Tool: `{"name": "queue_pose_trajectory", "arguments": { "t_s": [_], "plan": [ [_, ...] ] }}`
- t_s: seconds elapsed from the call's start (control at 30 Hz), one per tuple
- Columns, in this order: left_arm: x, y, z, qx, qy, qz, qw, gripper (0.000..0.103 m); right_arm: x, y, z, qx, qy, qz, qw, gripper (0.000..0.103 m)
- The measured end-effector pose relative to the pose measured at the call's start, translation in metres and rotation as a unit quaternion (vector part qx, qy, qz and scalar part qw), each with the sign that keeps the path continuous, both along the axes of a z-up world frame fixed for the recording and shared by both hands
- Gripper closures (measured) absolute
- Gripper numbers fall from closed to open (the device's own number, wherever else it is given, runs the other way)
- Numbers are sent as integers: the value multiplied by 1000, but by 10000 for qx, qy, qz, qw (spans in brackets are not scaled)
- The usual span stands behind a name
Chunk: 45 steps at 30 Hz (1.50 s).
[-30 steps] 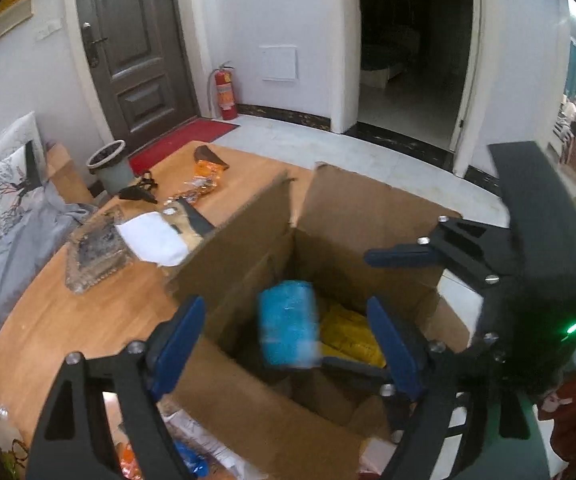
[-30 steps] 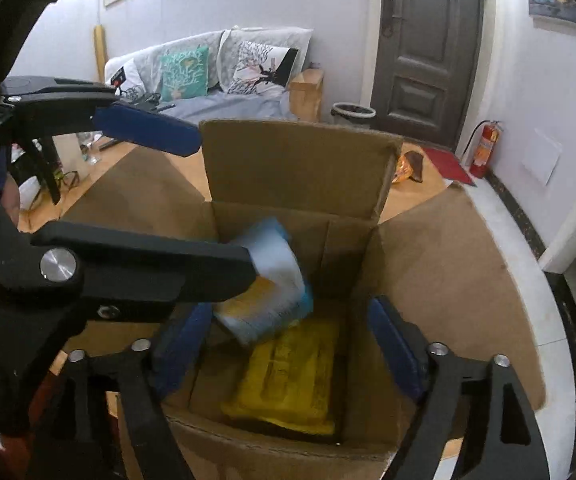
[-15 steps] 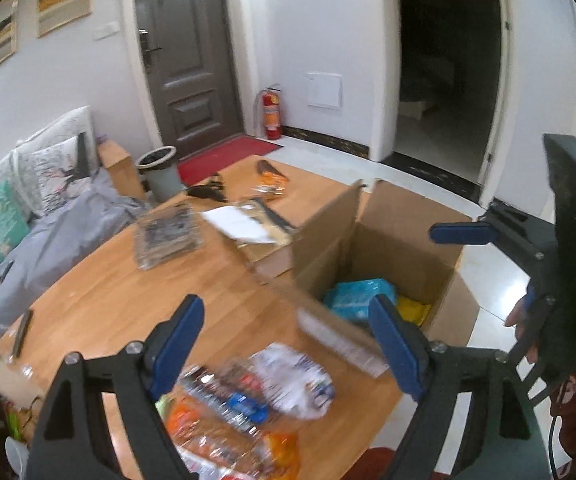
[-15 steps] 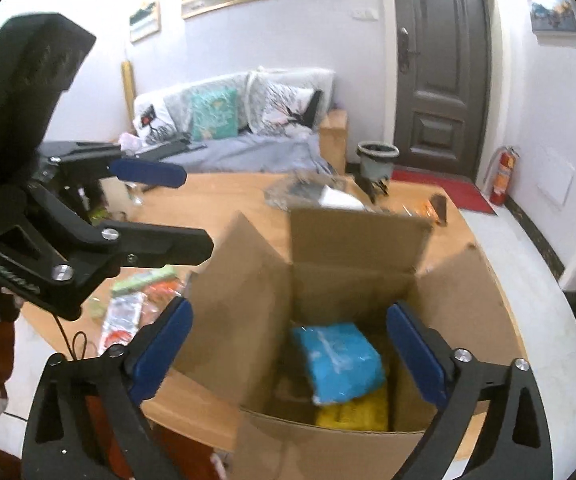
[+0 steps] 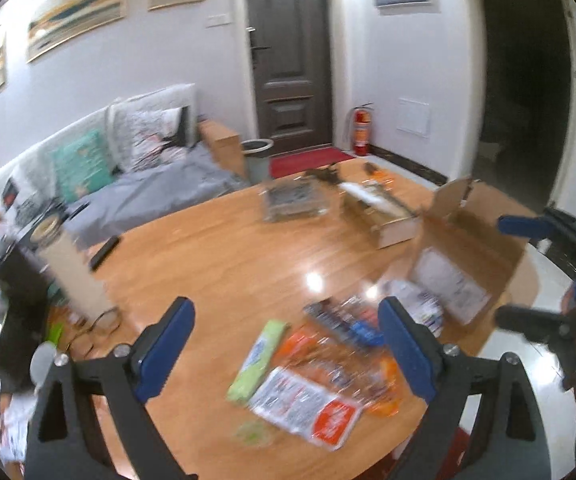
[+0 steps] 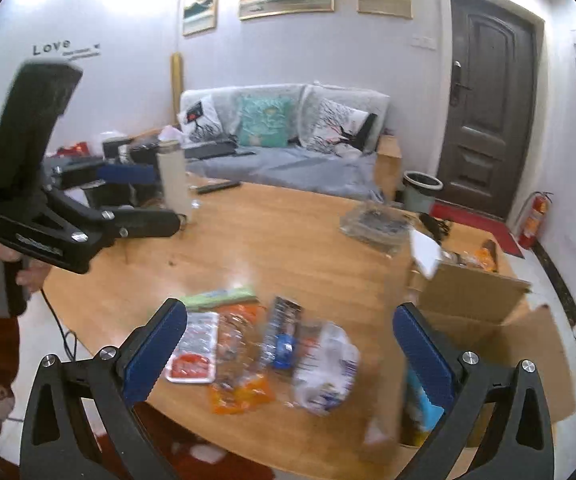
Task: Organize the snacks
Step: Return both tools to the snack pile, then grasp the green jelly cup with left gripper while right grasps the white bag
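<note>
Loose snack packets lie near the front edge of the wooden table [image 5: 215, 264]: a green packet [image 5: 257, 354], a white and red packet [image 5: 308, 408], a dark blue packet [image 5: 344, 322] and an orange one [image 6: 239, 376], plus a white bag [image 6: 326, 364]. To their right stands the open cardboard box [image 5: 468, 256] [image 6: 472, 296], with a light blue packet [image 6: 420, 404] inside. My left gripper [image 5: 283, 320] hovers over the pile, its jaws opening with nothing between them. Above the same pile my right gripper [image 6: 290, 320] stands wide open and holds nothing.
A white flask [image 6: 173, 178] stands at the table's left side, with a remote [image 6: 217, 187] behind it. A clear glass tray [image 5: 294, 200] and a small wooden box [image 5: 384, 216] sit at the far side. A sofa [image 6: 279, 152] and a bin [image 6: 422, 192] lie beyond.
The light blue packet dropped into the box. Both grippers have drawn back from the box and swung left over the snack pile, jaws wider than before.
</note>
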State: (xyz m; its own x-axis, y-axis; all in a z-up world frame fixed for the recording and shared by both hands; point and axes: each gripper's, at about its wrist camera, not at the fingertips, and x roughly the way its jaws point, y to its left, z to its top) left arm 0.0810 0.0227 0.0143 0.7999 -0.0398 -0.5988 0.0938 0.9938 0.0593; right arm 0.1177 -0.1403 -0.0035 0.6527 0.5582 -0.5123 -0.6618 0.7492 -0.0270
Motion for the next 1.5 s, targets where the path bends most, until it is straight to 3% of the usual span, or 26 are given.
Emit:
{"name": "queue_pose_trajectory", "arguments": {
  "t_s": [0.07, 0.13, 0.23, 0.47, 0.67, 0.8, 1.0, 1.2, 1.3, 1.4, 1.5],
  "plan": [
    [-7, 17, -17, -18, 70, 166, 9998, 12, -8, 11, -3, 46, -122, 90, 9999, 5],
    [-11, 28, -34, -4, 170, 289, 9994, 12, -12, 22, -12, 131, -54, 198, 9997, 17],
    [-16, 42, -65, -45, 400, 401, 9984, 12, -12, 35, -33, 158, 101, 142, 9997, 24],
    [-23, 62, -137, -468, 919, 536, 9932, 12, -1, 31, -85, -115, 192, -860, 9960, 28],
    [-17, 63, -176, -724, 1211, 541, 9885, 27, 15, 17, -126, -248, 437, -1632, 9853, 28],
    [-13, 62, -187, -797, 1194, 507, 9884, 28, 27, 11, -147, -217, 737, -1857, 9796, 28],
    [-5, 63, -194, -917, 1214, 339, 9878, 42, 44, 11, -165, -205, 852, -1964, 9766, 28],
    [-1, 60, -195, -869, 1111, 282, 9896, 43, 61, 15, -175, -86, 986, -2022, 9743, 29],
    [2, 59, -195, -797, 1079, 284, 9905, 56, 68, 15, -180, -7, 1073, -2056, 9727, 35],
    [3, 58, -195, -762, 1058, 259, 9911, 56, 76, 9, -186, 170, 1254, -2127, 9689, 47],
    [3, 58, -195, -706, 1061, 259, 9915, 58, 79, 7, -187, 264, 1300, -2076, 9692, 50]
  ]
}}
